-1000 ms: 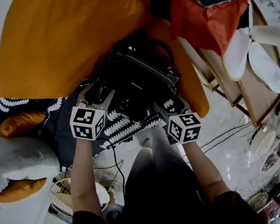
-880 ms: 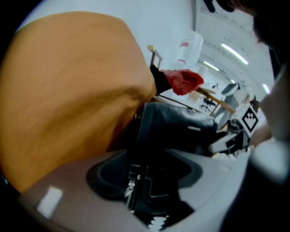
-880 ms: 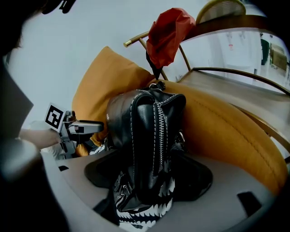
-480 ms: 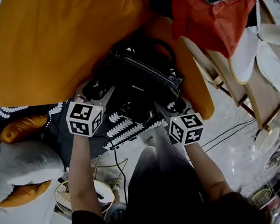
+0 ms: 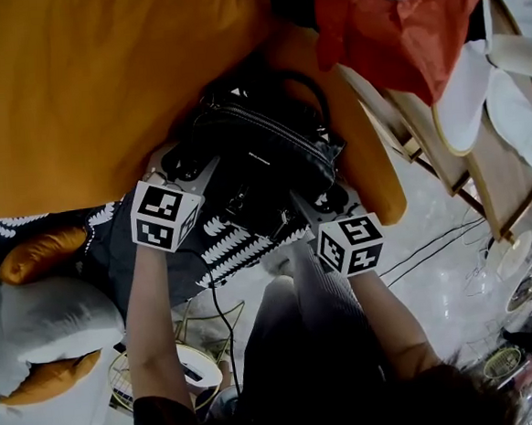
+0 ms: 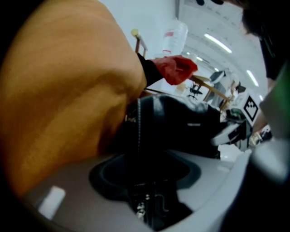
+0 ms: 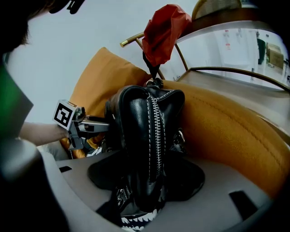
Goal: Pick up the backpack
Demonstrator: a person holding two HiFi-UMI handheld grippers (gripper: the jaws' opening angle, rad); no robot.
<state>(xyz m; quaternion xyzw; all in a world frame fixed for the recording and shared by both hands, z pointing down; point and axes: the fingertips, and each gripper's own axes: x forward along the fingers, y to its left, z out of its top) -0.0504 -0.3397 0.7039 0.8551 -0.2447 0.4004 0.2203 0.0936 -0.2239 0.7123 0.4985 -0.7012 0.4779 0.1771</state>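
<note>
The black leather backpack lies on an orange sofa cushion, with its zipper running along the top. My left gripper is at the bag's left end, and in the left gripper view a dark strap and the bag's edge sit between its jaws. My right gripper is at the near right end. In the right gripper view the zipped end of the bag fills the gap. Both pairs of jaws have just been closing and their pads now press on the bag.
A red cloth hangs over a wooden rack at the right, which holds white slippers. A black-and-white patterned cloth lies under the bag's near side. A white pillow and a wire basket are at the lower left.
My left gripper has shifted slightly in toward the bag's left end and rolled a little. The right gripper has stayed in place. Both pairs of jaws have narrowed onto the bag.
</note>
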